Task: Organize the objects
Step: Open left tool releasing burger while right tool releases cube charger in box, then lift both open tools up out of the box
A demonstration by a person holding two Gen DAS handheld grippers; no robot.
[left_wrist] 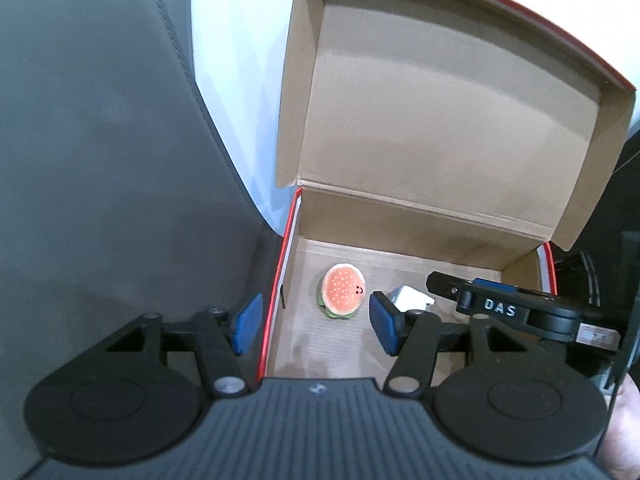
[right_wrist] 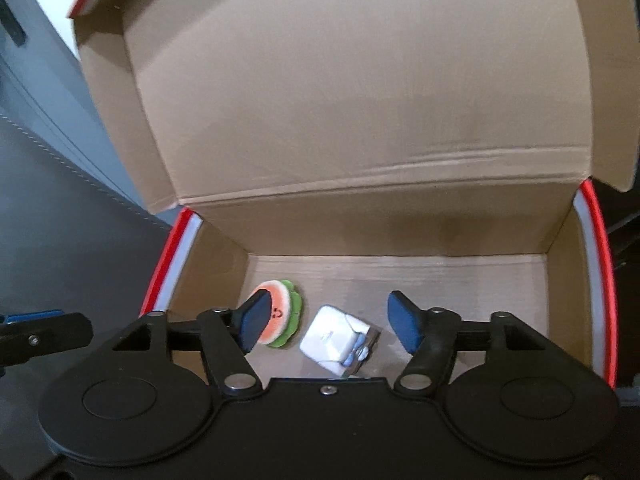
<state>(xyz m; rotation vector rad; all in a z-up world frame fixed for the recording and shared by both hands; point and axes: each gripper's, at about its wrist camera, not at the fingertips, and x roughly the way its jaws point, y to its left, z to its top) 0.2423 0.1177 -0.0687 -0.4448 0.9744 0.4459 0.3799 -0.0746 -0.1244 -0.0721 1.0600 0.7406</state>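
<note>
Two items, round burger toy (left_wrist: pixel 343 291), boxy white packet (right_wrist: pixel 335 338), cardboard box (right_wrist: pixel 360 120)

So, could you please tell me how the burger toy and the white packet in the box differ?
The burger toy is round, with an orange dotted top and green frilly edge; the white packet is squarish and plain, with a clear wrapper and blue print at one end. The toy lies nearer the box's left wall, the packet nearer the middle. Both rest on the box floor, held by no fingers.
</note>
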